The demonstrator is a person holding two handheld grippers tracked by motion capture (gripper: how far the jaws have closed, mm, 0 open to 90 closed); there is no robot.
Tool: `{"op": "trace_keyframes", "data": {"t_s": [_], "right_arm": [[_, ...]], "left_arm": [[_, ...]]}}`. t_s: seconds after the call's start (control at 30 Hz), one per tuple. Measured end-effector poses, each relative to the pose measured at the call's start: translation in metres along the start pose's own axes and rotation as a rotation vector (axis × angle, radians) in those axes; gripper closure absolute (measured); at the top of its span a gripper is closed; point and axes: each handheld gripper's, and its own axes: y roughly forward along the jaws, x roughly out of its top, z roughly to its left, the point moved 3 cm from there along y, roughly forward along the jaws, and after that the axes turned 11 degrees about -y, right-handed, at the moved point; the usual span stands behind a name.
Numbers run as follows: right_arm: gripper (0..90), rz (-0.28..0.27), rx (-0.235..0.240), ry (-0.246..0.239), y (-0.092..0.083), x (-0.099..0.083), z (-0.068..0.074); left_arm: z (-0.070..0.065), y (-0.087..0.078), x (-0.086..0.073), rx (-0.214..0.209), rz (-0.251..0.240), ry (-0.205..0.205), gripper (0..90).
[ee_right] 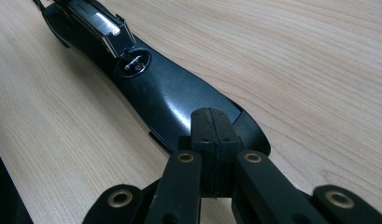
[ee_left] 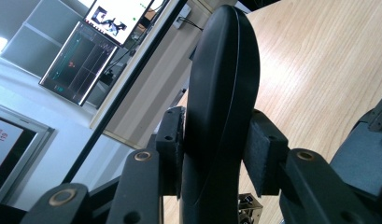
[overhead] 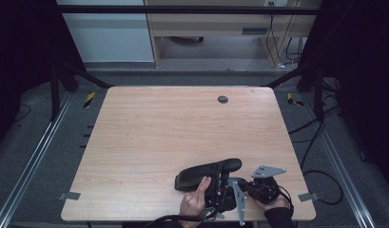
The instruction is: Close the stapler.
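Looks down and forward from above the worktop's near edge, well off. Rides the left tongs, tilted, hard against the black stapler. Rides the right tongs, low along the same stapler, near edge shared.

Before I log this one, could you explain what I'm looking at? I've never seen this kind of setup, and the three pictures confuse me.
No robot here: a person holds a handheld gripper in each hand. The high view looks down on a wooden table; the other two pictures come from cameras riding on the grippers. On the table lies a long black stapler-like tool, with a small dark round fitting set in the tabletop near the far edge. The left gripper is shut on the tool, its pads pressing both sides. The right gripper is shut, jaws together with nothing between them, its tips at the tool's near end; whether they touch it I cannot tell.
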Motion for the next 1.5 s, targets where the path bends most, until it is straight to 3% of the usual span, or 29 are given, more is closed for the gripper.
{"op": "trace_keyframes", "data": {"t_s": [0.63,1.27,1.5], "right_arm": [[90.0,-0.009,0.016,-0.005,-0.001,-0.001,-0.001],[90.0,-0.011,0.021,0.0,-0.001,-0.002,-0.001],[90.0,-0.011,0.024,0.0,-0.001,-0.002,-0.001]], "left_arm": [[-0.014,0.004,-0.002,0.007,0.003,0.064,61.0],[-0.031,0.009,-0.007,0.01,0.013,0.167,60.4],[-0.038,0.013,-0.009,-0.006,0.009,0.195,59.8]]}}
